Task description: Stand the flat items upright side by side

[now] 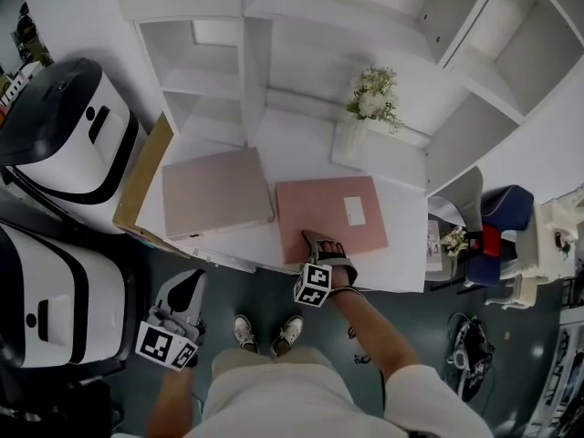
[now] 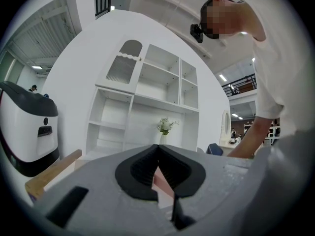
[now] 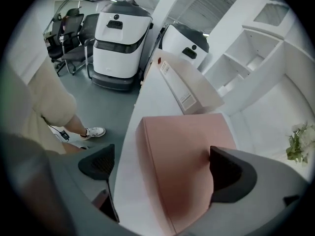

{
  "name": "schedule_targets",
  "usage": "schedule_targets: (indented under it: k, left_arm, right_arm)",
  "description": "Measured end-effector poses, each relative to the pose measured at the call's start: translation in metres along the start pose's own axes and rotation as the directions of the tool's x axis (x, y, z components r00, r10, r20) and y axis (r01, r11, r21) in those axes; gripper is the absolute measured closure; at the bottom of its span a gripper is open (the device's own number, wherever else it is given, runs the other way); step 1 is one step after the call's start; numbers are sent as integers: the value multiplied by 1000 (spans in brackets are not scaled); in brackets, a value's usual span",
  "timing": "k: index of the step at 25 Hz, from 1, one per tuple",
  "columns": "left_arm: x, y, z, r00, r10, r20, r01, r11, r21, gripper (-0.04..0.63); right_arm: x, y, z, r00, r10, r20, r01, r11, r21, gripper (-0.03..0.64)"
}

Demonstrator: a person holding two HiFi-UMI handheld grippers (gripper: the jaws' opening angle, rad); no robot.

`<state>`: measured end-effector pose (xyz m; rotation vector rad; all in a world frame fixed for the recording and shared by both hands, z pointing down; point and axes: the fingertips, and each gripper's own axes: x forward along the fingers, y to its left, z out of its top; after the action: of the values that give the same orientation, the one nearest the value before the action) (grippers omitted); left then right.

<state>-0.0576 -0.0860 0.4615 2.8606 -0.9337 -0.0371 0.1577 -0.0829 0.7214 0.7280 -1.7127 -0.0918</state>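
Observation:
Two flat boxes lie on the white table (image 1: 401,254): a beige box (image 1: 216,192) on the left and a pink box (image 1: 330,215) with a white label on the right. My right gripper (image 1: 319,243) is at the pink box's near edge and stands open. In the right gripper view (image 3: 162,168) the pink box (image 3: 182,161) lies flat between the wide jaws, one pad (image 3: 231,173) over its top, the other pad (image 3: 98,163) out past the table edge. My left gripper (image 1: 189,283) hangs below the table's front left, shut with nothing in it (image 2: 157,162).
A vase of white flowers (image 1: 370,108) stands behind the pink box, against the white shelving (image 1: 219,71). A wooden board (image 1: 141,176) runs along the table's left edge. Two white machines (image 1: 64,135) (image 1: 55,299) stand to the left, and a blue chair (image 1: 502,213) to the right.

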Motion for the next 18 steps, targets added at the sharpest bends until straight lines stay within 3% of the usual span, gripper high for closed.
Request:
schedule_targets:
  k: [7,14,18]
  left_arm:
    - [-2,5,-17,999,-20,-38,19,999,-28,583]
    - [6,1,-19,997,-62,-36,60,997,-42,584]
    - [10,5,-16,997,-68,-24,67,997,-47,583]
  right_arm:
    - [7,-1,1,994,-110,16,110,994,-13,45]
    - [-3,11,2,980,-199,26,200,979,-33,153]
    - [-9,12,4,980,-198,35,198,980,-22,171]
